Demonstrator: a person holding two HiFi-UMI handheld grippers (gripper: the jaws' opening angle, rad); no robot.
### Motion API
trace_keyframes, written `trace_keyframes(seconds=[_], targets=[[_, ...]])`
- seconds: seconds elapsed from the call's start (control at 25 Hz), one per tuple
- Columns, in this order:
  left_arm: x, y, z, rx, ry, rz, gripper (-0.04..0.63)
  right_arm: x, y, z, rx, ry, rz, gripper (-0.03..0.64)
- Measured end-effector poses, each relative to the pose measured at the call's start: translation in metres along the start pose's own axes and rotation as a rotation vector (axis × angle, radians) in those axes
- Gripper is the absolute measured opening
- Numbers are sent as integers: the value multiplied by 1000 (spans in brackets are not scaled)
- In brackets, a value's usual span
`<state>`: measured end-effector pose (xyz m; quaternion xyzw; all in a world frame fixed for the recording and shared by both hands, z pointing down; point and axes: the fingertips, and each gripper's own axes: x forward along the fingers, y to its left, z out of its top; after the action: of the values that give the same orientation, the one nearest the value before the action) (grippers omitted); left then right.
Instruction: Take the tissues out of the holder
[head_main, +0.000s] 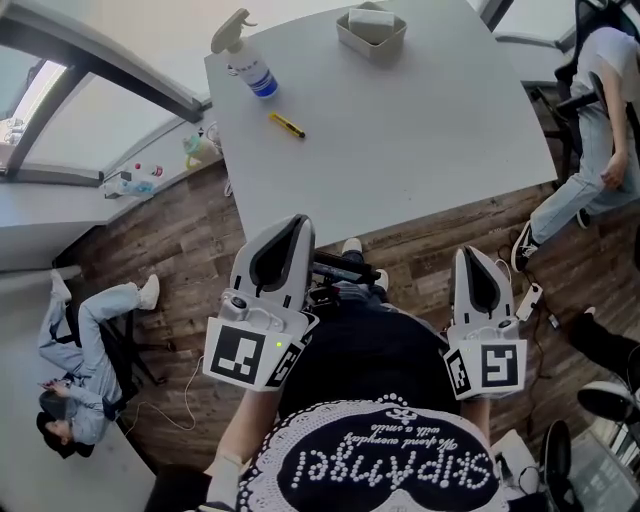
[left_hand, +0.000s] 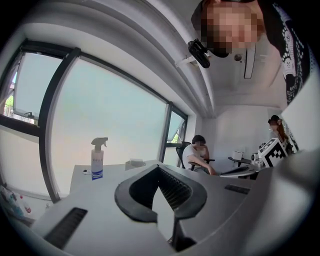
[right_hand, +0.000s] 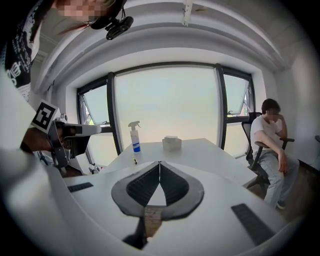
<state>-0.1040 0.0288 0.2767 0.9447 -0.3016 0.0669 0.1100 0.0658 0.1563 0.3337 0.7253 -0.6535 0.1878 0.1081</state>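
My left gripper (head_main: 299, 224) and right gripper (head_main: 468, 256) are both pinched shut and empty, well short of the tissue holder (head_main: 372, 32), which holds the tissues (head_main: 370, 16) far ahead between them, the right one aimed straight at it.

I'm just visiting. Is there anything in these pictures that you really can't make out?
- Tissue holder: small, at the head view's top edge; tissue count can't be told.
- Spray bottle: label print too small in every view.
- Yellow item on the table: too small to identify.
- Table's near part: hidden behind the left tool in the left gripper view.
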Motion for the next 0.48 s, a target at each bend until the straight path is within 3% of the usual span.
trace_keyframes(seconds=[0.48], targets=[[17, 21, 2, -29, 10, -37, 2, 20, 6, 9, -7, 27, -28, 13]])
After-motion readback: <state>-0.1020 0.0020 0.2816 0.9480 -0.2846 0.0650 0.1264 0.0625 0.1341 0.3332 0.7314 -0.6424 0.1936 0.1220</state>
